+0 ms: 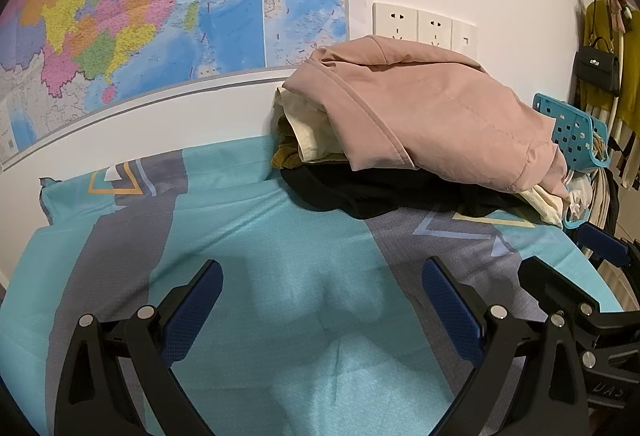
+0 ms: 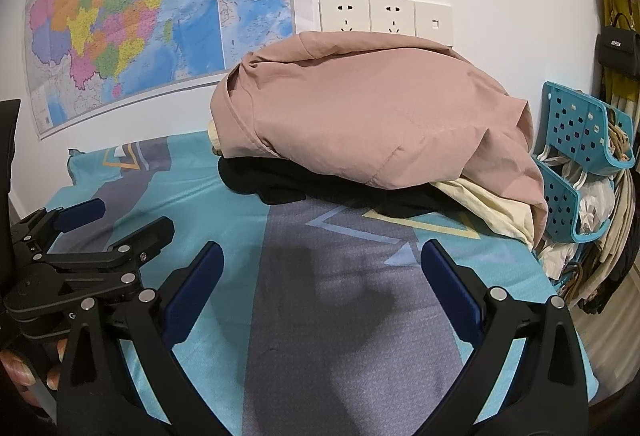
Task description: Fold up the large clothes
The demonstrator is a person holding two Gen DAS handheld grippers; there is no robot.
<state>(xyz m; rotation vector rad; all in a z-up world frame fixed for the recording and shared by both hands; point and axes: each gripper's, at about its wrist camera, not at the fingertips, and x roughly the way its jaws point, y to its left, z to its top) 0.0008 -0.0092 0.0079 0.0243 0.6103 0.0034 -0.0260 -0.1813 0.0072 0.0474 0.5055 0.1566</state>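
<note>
at the back of the teal-and-grey patterned bedsheet [image 1: 256,236], against the white wall, a heap of clothes sits with a big dusty-pink soft fabric garment [image 2: 372,116] on top, over a cream piece [image 2: 492,212] and a black one [image 2: 280,184]. the left gripper [image 1: 320,300] and right gripper [image 2: 320,284] both hover above bare sheet with fingers spread wide, holding nothing. the pink garment looks light, limp and bulky; it will likely sag, so pinching a hem or seam edge near its front seems best.
</note>
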